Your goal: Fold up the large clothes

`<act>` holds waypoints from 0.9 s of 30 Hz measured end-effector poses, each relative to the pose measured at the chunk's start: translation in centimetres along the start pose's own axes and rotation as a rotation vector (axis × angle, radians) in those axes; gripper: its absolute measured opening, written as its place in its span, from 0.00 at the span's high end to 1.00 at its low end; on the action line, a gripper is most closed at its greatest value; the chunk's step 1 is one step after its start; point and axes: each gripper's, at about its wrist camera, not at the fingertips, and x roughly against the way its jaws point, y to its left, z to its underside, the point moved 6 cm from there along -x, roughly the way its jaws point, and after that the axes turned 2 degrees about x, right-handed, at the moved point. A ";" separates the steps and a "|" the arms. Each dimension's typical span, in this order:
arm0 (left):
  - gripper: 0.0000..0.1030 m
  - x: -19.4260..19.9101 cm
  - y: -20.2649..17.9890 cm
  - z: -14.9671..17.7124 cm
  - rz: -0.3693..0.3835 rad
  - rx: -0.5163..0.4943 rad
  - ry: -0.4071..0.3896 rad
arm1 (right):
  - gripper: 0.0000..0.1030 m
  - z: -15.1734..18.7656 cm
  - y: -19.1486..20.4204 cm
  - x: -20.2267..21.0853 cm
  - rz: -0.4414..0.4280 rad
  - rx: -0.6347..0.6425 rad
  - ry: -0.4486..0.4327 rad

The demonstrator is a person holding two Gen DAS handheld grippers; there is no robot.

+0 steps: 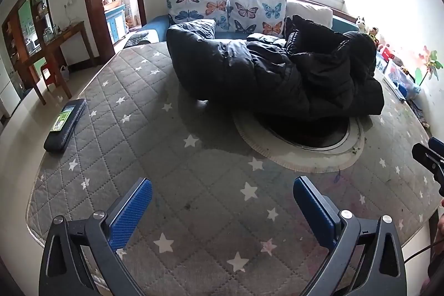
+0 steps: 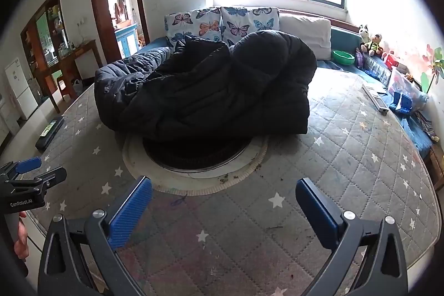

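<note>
Left claw (image 1: 222,199) hangs with jaws spread as wide as they go, both blue pads (image 1: 130,212) bare, nothing between them, nose tipped downward. Right claw (image 2: 223,199) mirrors it: jaws wide apart, empty, blue pads (image 2: 316,210) showing clean, angled down a bit less steeply. From the left wrist view, the right claw's tip pokes in at 3 o'clock. From the right wrist view, the left claw sits at 9 o'clock, and the person's hand (image 2: 20,237) wraps its handle at about 8 o'clock, fingers curled round the grip.
</note>
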 end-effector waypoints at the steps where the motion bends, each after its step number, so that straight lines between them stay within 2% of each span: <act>1: 0.00 0.0 0.0 0.0 -0.001 0.001 -0.001 | 0.00 0.0 0.1 0.0 0.001 0.001 0.000; 14: 0.00 -0.2 -0.1 0.0 -0.008 -0.007 0.003 | 0.00 0.0 0.2 -0.1 -0.006 0.004 -0.002; 27: 0.00 -0.3 -0.3 -0.4 -0.050 -0.034 -0.007 | 0.00 -0.3 0.6 -0.5 -0.020 0.002 0.000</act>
